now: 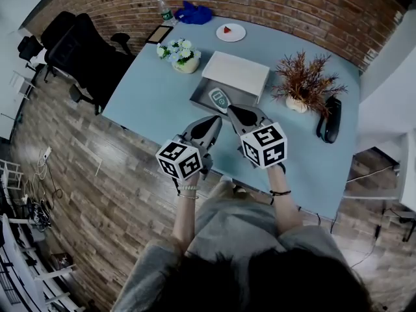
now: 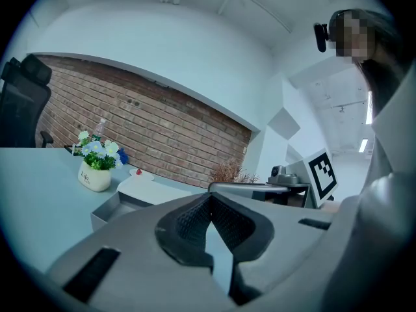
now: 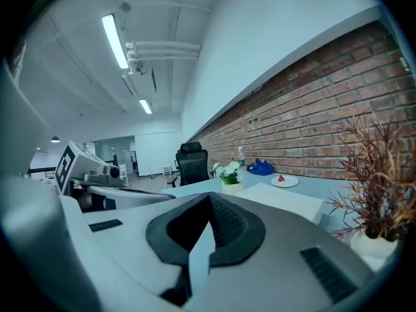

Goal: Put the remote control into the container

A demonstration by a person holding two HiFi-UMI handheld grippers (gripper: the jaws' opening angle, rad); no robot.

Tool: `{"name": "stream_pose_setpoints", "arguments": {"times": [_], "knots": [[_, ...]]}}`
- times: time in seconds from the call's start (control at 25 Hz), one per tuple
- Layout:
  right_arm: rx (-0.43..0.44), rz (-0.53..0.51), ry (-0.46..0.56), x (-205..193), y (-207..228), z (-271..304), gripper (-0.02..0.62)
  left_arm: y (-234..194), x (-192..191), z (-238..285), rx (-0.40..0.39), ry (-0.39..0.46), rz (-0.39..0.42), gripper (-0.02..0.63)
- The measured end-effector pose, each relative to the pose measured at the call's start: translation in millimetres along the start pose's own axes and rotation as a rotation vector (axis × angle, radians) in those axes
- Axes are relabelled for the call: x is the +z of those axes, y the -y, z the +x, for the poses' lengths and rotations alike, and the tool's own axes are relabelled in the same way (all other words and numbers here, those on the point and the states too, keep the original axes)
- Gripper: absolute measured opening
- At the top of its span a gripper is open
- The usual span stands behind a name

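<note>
A grey open container (image 1: pixel 203 93) stands mid-table with its white lid (image 1: pixel 235 73) set across its far part. A pale remote control (image 1: pixel 220 99) lies inside it at the near right. Both grippers hang just short of the container, over the table's near side. My left gripper (image 1: pixel 217 118) is shut with nothing between its jaws; in the left gripper view its tips (image 2: pixel 209 199) meet, and the container (image 2: pixel 104 210) lies ahead to the left. My right gripper (image 1: pixel 232 109) is shut and empty too, with its tips (image 3: pixel 209 200) together in the right gripper view and the lid (image 3: pixel 286 201) beyond.
A white flower pot (image 1: pixel 180 56) stands left of the container and a dried plant (image 1: pixel 304 83) right of it. A black handset-like object (image 1: pixel 330 119) lies at the far right. A plate (image 1: pixel 231 32), a bottle (image 1: pixel 164 8) and a blue cloth (image 1: pixel 194 13) sit at the back. An office chair (image 1: pixel 81 51) stands left.
</note>
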State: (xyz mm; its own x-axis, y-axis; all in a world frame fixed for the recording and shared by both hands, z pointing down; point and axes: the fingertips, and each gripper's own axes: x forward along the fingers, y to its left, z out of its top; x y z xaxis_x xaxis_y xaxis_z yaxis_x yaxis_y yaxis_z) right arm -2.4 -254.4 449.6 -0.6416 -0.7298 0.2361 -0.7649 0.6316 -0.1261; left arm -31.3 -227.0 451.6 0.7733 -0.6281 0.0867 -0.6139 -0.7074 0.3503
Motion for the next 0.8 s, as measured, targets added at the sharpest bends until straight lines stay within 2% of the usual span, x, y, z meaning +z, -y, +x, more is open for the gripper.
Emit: {"name": "stream_pose_setpoints", "arguments": {"times": [0.36, 0.8], "knots": [[0.032, -0.010, 0.048, 6, -5, -10, -0.002, 12, 3, -3, 0.001, 0.016, 0.025, 0.003], [0.054, -0.035, 0.061, 9, -8, -14, -0.002, 17, 10, -3, 0.002, 0.030, 0.034, 0.003]]}}
